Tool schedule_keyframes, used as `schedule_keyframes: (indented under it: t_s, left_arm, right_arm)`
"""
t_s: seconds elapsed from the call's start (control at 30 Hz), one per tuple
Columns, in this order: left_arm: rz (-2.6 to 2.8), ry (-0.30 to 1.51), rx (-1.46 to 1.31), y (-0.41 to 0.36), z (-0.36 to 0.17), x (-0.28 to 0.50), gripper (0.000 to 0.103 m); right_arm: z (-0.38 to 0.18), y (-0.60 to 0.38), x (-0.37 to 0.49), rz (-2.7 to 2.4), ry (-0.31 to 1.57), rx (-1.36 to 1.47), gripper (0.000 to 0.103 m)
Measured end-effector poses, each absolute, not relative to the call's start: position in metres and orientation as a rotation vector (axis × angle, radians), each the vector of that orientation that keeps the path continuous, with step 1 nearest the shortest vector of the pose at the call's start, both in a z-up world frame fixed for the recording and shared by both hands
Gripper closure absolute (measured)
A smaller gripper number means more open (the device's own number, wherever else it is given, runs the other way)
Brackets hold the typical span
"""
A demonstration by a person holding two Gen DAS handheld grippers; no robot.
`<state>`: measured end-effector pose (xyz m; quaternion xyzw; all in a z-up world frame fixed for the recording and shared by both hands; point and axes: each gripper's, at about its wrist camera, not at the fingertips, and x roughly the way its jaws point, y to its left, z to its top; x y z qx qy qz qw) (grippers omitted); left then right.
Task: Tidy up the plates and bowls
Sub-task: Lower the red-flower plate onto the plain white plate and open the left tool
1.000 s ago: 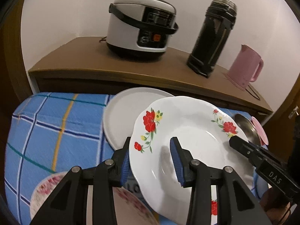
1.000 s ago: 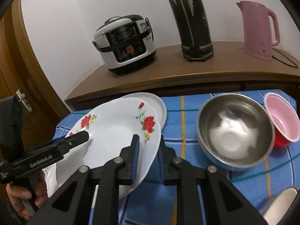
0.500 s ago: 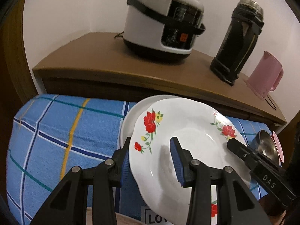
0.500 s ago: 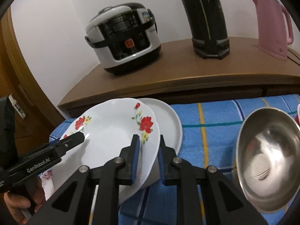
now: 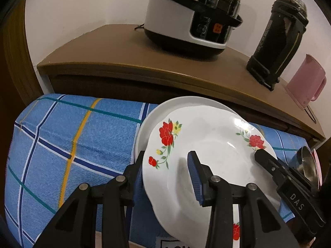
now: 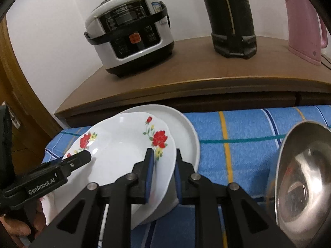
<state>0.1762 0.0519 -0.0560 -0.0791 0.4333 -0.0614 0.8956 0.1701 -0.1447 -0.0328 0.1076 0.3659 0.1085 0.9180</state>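
Blue checked cloth (image 5: 62,144); both jaws clamp floral plate (image 5: 206,140) rim.

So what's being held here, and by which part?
The white flower-patterned plate, gripped at its rim on opposite sides by the left tool and the right tool.

Both wrist cams looked fwd and down along their jaws, close in. Left cam viewed the flowered plate (image 5: 209,144) from its left edge, right cam (image 6: 124,150) from its right. Shared: plate, rice cooker (image 5: 192,14) (image 6: 130,41).
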Motion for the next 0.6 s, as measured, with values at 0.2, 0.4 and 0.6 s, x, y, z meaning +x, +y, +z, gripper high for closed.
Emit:
schedule_keyframes:
  t_s: [0.2,0.4,0.6]
  left_arm:
    - [-0.113,0.917,-0.182,0.052,-0.060,0.181,0.061]
    - [-0.112,0.916,-0.186,0.050,-0.062,0.182,0.061]
    - [-0.107,0.901,-0.177,0.047,-0.064,0.182,0.061]
  right_arm:
    - [-0.037,-0.144,0.177,0.222,0.759,0.211,0.084]
    - [-0.038,-0.142,0.182,0.216,0.763,0.217,0.084]
    - [-0.038,-0.144,0.191,0.208,0.768,0.246,0.084]
